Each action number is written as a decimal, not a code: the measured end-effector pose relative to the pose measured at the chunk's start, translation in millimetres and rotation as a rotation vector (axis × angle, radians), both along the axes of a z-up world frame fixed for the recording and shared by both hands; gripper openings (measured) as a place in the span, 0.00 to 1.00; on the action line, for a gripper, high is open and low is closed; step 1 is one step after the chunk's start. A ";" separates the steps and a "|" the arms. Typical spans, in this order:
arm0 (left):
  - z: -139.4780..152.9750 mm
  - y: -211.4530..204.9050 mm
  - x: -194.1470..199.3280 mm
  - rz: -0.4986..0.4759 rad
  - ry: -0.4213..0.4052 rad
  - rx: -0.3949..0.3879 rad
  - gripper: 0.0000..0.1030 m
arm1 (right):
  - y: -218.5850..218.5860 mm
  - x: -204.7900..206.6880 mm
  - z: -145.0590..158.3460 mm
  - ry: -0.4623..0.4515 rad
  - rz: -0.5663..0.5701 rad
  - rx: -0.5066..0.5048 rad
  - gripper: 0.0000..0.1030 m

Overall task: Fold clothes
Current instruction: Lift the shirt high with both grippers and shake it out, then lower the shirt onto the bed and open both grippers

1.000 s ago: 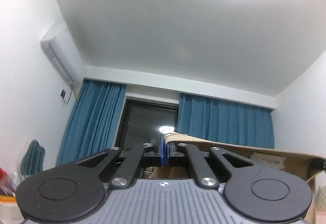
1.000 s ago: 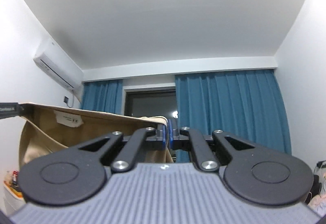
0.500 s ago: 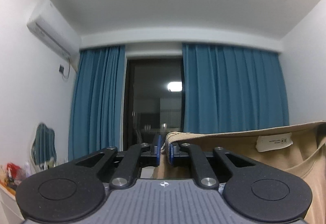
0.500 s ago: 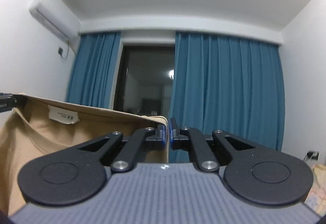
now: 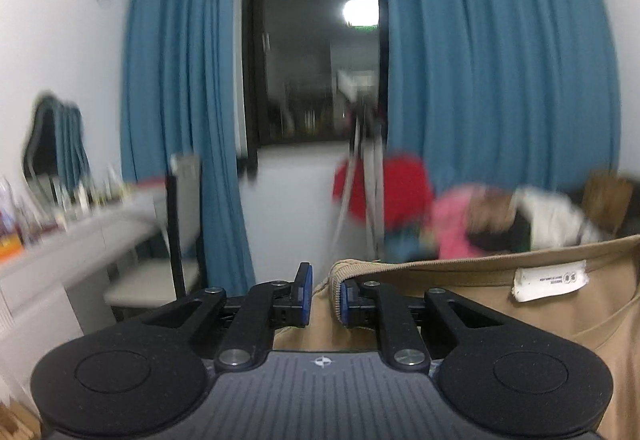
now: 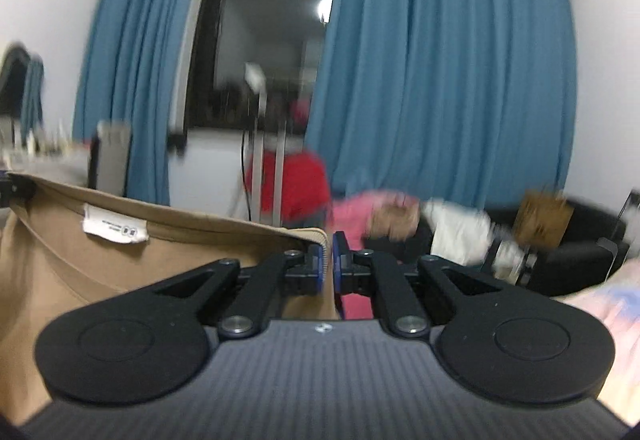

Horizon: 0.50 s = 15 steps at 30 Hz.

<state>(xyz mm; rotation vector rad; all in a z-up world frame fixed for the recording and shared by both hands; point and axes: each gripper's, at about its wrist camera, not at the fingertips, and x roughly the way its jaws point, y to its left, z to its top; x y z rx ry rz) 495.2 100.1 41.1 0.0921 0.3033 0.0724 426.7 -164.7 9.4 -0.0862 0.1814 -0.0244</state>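
Observation:
A tan shirt (image 5: 520, 324) hangs stretched between my two grippers, its neck hem taut and its white label (image 5: 550, 280) facing me. In the left wrist view my left gripper (image 5: 325, 294) is opening: the ribbed hem corner lies against the right-hand pad (image 5: 345, 300), and a gap shows on the other side. In the right wrist view the tan shirt (image 6: 80, 280) runs off to the left, label (image 6: 114, 230) showing. My right gripper (image 6: 328, 268) is shut on its other hem corner. Both views are motion-blurred.
Blue curtains (image 5: 500, 79) flank a dark window (image 5: 312, 59). A white desk (image 5: 60, 252) with small items and a chair (image 5: 176, 240) stand at the left. A tripod (image 5: 366, 179), a red thing (image 5: 404, 195) and a clothes pile (image 6: 440, 228) on a black sofa (image 6: 580, 252) lie ahead.
Both views have swung down from the ceiling to the room as the grippers dropped with the shirt. The left jaws have parted from the hem; the right stays shut on it.

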 end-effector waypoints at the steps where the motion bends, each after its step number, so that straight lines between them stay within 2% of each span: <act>1: -24.6 2.4 20.1 -0.002 0.036 0.003 0.16 | -0.8 16.6 -19.6 0.032 0.006 0.000 0.07; 4: -97.7 7.1 73.4 -0.001 0.142 0.011 0.16 | -4.9 66.5 -77.6 0.143 0.013 -0.001 0.10; 6: -142.7 7.9 89.4 0.000 0.208 0.007 0.16 | -5.6 88.2 -111.7 0.212 0.028 0.013 0.10; 8: -174.7 7.3 109.2 -0.006 0.263 0.009 0.17 | -5.4 106.6 -134.1 0.273 0.033 0.015 0.10; 11: -209.1 3.4 121.3 -0.027 0.313 0.048 0.20 | -5.5 122.1 -154.6 0.355 0.053 0.032 0.10; 13: -226.0 -1.3 127.8 -0.021 0.353 0.108 0.31 | -5.8 129.5 -166.0 0.412 0.071 0.044 0.13; 14: -230.3 -3.7 130.4 -0.018 0.366 0.146 0.34 | -4.2 129.8 -167.0 0.443 0.090 0.031 0.16; 15: -230.7 -3.5 130.6 -0.013 0.362 0.166 0.43 | -2.0 126.8 -166.6 0.454 0.103 0.010 0.26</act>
